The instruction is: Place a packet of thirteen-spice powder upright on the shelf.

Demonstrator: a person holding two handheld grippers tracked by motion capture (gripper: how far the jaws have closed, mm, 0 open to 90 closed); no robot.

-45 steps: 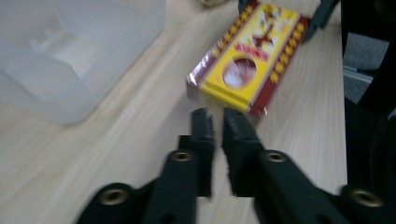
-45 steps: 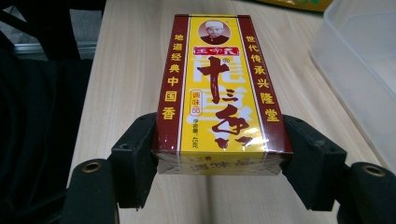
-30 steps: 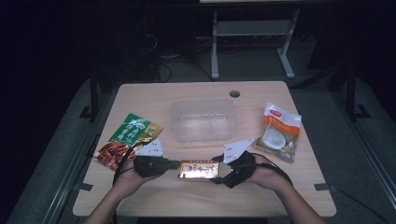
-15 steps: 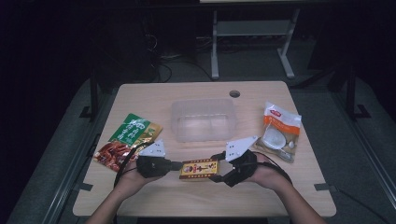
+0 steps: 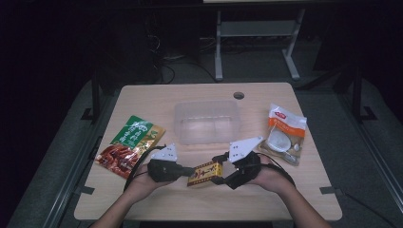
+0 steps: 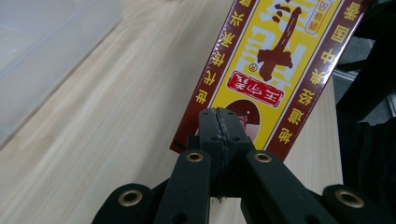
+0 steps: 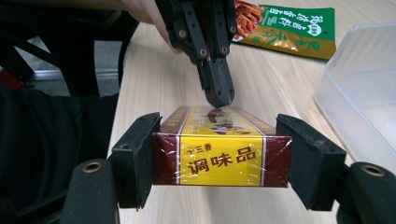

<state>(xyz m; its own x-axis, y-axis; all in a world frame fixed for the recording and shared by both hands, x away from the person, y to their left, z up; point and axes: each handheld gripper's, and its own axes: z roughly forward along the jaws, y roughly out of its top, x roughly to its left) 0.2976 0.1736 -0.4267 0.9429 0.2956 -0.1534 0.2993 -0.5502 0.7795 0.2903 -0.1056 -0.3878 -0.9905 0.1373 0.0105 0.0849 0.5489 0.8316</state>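
A yellow and dark-red box [image 5: 204, 173] hangs just above the table's front middle, between both grippers. My right gripper [image 5: 221, 175] is shut on it: in the right gripper view its pads [image 7: 140, 154] press the two long sides of the box [image 7: 219, 126]. My left gripper [image 5: 190, 171] comes from the left with its jaws shut together. Its tip [image 7: 219, 95] touches the far end of the box's top face. In the left gripper view the closed jaws [image 6: 218, 114] rest against the printed face of the box [image 6: 275, 65]; nothing shows between them.
A clear plastic container [image 5: 206, 121] stands in the table's middle, just beyond the grippers. A green and red snack packet [image 5: 130, 145] lies at the left, a white and orange bag [image 5: 284, 133] at the right. A cable hole [image 5: 239, 95] is near the far edge.
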